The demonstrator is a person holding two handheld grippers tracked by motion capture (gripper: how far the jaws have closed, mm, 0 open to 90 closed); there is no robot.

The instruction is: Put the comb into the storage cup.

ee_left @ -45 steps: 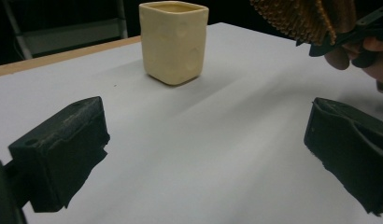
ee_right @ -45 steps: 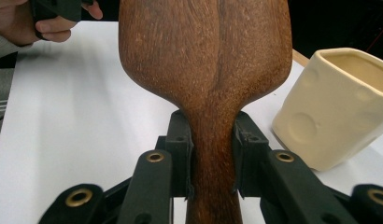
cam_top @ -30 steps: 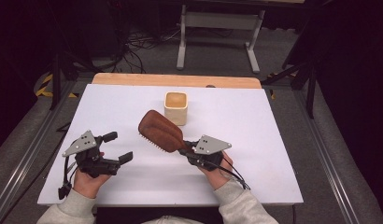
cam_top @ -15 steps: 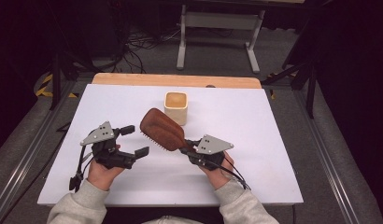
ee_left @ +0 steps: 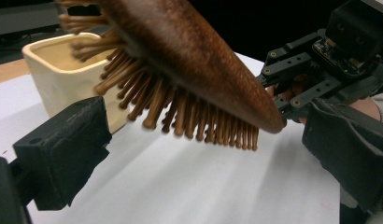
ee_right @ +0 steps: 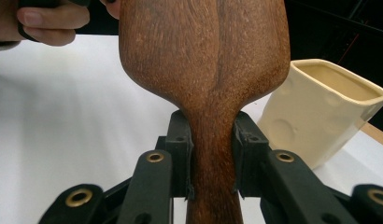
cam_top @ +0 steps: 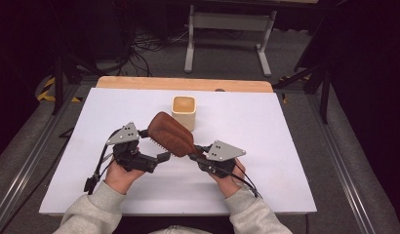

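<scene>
Between the grippers, high view: brown oval wooden hairbrush (cam_top: 170, 133), long axis slanting from right gripper (cam_top: 197, 152) toward open left gripper (cam_top: 154, 145), nearer its head.
Left gripper view: bristles above parted fingers (ee_left: 63, 149).
Right gripper view: fingers (ee_right: 180, 149) clamp handle; cream ceramic cup (ee_right: 320, 116) beside.

Smooth brown wooden hairbrush (cam_top: 170, 134); glossy cream ceramic cup (cam_top: 184, 112); matt white table (cam_top: 286, 126).

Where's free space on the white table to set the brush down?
Bare patches: the white table right of the cream square cup, its far-left corner, and the near strip between the sleeves. Crowded mid-table: brown wooden bristle brush, both hand-held grippers.
</scene>
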